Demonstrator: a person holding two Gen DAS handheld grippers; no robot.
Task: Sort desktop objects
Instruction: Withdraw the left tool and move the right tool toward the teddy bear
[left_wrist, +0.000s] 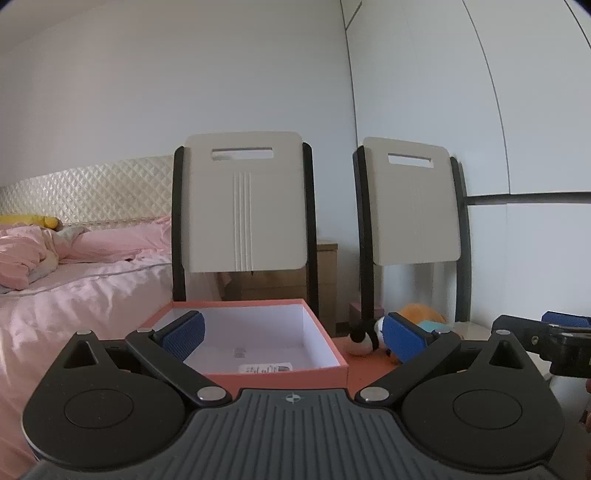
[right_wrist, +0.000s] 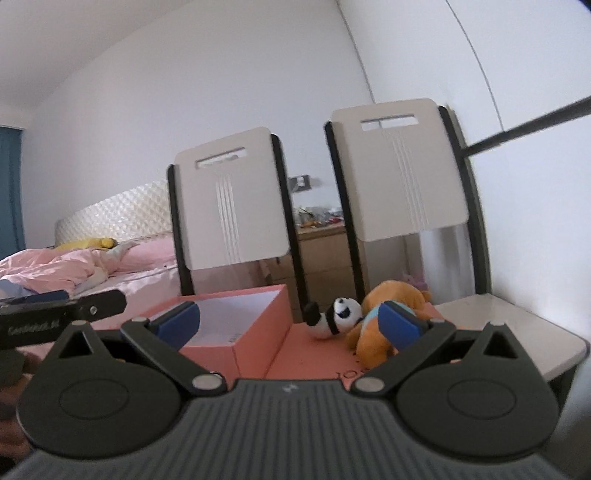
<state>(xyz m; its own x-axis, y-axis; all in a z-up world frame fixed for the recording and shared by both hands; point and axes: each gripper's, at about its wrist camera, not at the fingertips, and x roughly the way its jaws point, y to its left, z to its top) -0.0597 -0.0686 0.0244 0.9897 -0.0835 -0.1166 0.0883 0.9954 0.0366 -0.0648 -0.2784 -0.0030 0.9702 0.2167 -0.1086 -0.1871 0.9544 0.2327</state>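
Note:
An open pink box (left_wrist: 280, 372) with a white inside stands on a pink surface (left_wrist: 364, 373); it also shows in the right wrist view (right_wrist: 258, 332). Right of it lie a small panda plush (right_wrist: 338, 317) and an orange plush with a light blue shirt (right_wrist: 384, 317). In the left wrist view the panda (left_wrist: 364, 341) and orange plush (left_wrist: 424, 314) sit behind my right finger. My left gripper (left_wrist: 293, 332) is open and empty, in front of the box. My right gripper (right_wrist: 290, 321) is open and empty, short of the plush toys.
Two white folding chairs (left_wrist: 245, 203) (left_wrist: 413, 201) stand behind the pink surface. A bed with pink bedding (left_wrist: 74, 280) lies to the left. A wooden nightstand (right_wrist: 321, 251) with clutter is between the chairs. A white table edge (right_wrist: 517, 332) lies at right.

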